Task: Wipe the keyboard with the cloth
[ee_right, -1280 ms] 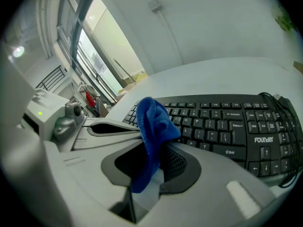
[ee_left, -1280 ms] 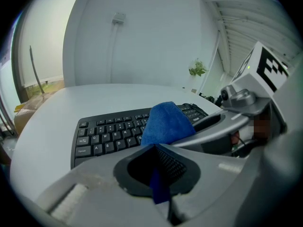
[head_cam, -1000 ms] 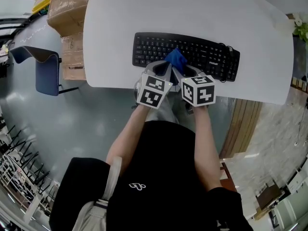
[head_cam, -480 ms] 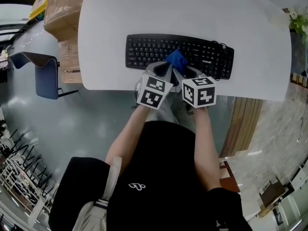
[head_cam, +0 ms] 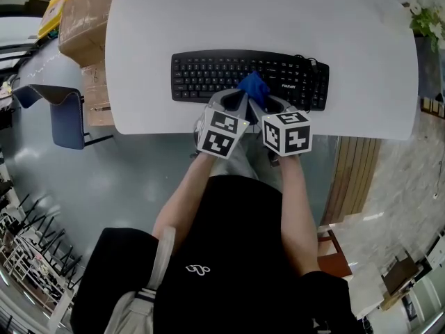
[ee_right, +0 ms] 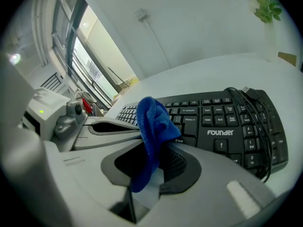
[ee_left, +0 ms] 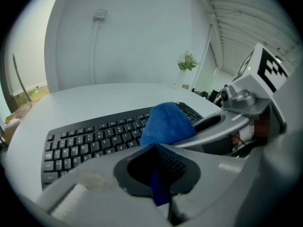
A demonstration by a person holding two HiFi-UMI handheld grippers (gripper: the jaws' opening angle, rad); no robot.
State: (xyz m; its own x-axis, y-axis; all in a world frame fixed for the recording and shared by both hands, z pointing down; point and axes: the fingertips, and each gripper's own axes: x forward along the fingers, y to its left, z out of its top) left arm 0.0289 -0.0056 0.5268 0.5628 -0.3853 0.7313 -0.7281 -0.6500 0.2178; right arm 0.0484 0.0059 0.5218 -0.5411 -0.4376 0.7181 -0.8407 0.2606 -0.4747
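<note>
The left gripper (head_cam: 235, 99) and the right gripper (head_cam: 272, 103) are sitting side by side, and both are pinching the blue cloth (head_cam: 254, 85), each with its jaws closed on a fold (the rest is bunching up in a lump between them). The cloth is hanging over the middle keys of the black keyboard (head_cam: 208, 75), which is lying across the white table (head_cam: 264, 12) near its front edge.

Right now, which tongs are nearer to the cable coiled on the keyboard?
Right. The right tongs are near the keyboard's right end, where the cable lies; the left tongs are farther left, past the cloth.
</note>
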